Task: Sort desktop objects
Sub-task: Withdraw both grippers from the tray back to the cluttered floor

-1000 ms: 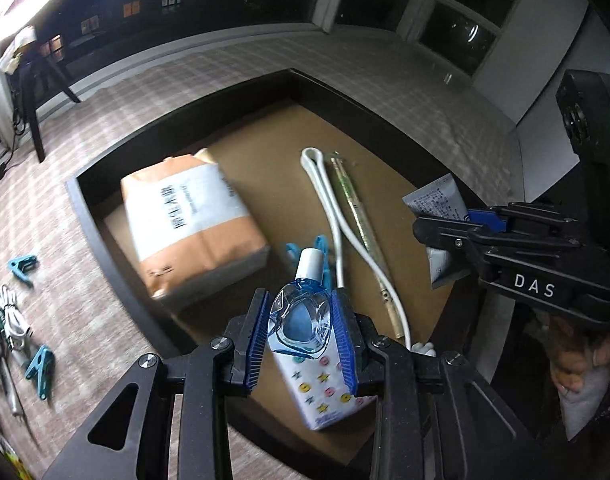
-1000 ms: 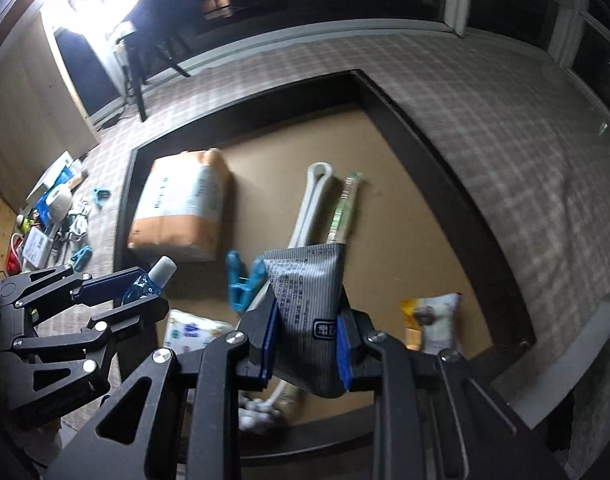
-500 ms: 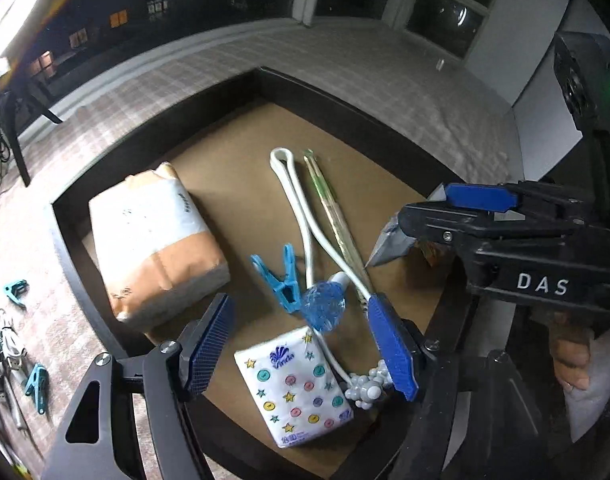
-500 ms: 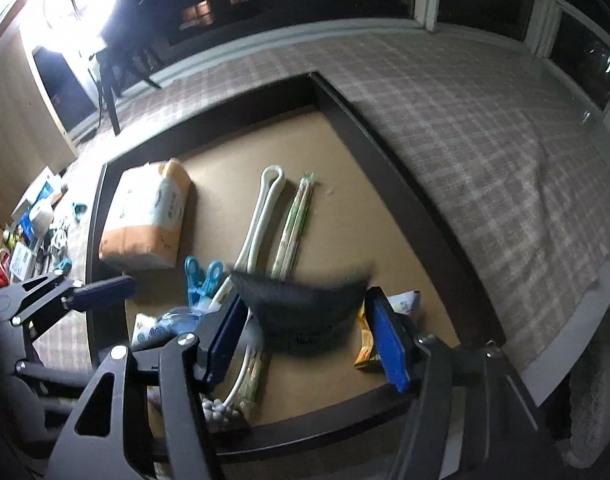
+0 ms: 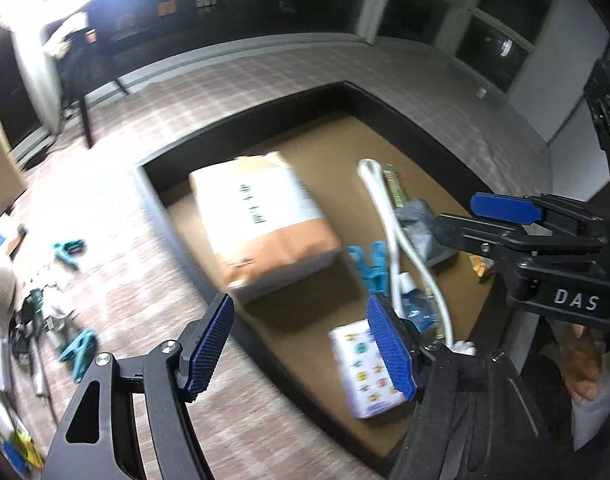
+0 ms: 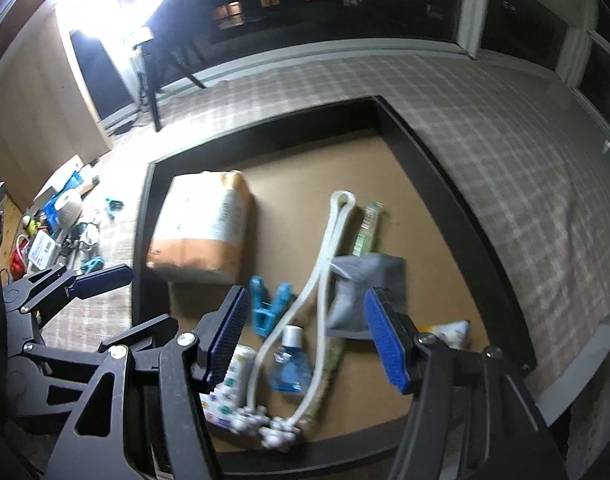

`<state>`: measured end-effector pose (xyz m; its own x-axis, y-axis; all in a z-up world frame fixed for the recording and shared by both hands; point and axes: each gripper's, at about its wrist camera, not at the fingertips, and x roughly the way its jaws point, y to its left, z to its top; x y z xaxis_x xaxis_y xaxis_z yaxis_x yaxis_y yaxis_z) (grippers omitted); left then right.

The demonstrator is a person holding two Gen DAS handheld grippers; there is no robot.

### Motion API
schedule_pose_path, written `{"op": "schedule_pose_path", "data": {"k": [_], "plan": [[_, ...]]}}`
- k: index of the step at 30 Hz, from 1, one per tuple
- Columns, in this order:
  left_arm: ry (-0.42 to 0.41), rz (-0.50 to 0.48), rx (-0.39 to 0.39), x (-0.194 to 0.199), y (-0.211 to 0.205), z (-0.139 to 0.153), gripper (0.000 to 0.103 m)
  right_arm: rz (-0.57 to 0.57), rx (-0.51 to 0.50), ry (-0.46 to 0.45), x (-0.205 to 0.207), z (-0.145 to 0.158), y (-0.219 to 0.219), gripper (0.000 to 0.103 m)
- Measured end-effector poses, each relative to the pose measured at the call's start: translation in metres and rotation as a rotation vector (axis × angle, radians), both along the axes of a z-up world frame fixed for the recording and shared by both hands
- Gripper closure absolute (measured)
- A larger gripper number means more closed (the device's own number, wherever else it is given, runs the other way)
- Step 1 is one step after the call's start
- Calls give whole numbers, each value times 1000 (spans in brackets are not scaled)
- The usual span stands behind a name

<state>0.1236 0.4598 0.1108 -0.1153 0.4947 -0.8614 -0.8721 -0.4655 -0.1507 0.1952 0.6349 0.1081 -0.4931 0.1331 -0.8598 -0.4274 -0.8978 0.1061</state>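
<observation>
Sorted things lying in the black tray (image 6: 457, 184)

An orange-and-white pack (image 6: 203, 226) lies flat at the left; a looped white cord (image 6: 329, 248) runs lengthwise down the middle. Near it — a blue clip (image 6: 269, 306), a small blue bottle (image 6: 291, 366), a grey pouch (image 6: 365, 280) and, blurred, probably a tissue packet (image 5: 365, 368).

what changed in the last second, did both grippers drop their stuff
Yes. The left gripper has just opened, releasing the small blue liquid bottle; the right gripper released the grey foil pouch. Both now lie in the black-rimmed tray. The orange-and-white paper pack and white cord stayed put.
</observation>
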Motion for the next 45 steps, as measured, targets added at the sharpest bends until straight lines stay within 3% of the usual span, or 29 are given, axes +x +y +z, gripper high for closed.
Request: {"op": "schedule_pose_path", "data": {"k": [11, 21, 29, 45], "plan": [[28, 154, -15, -57, -54, 4, 38, 146, 21, 18, -58, 11, -47, 43], [66, 309, -51, -127, -121, 3, 39, 354, 66, 29, -135, 20, -105, 43], [38, 397, -100, -179, -168, -15, 46, 509, 63, -25, -204, 1, -151, 43], [-11, 355, -172, -209, -160, -58, 49, 621, 86, -167, -283, -60, -182, 43]]}}
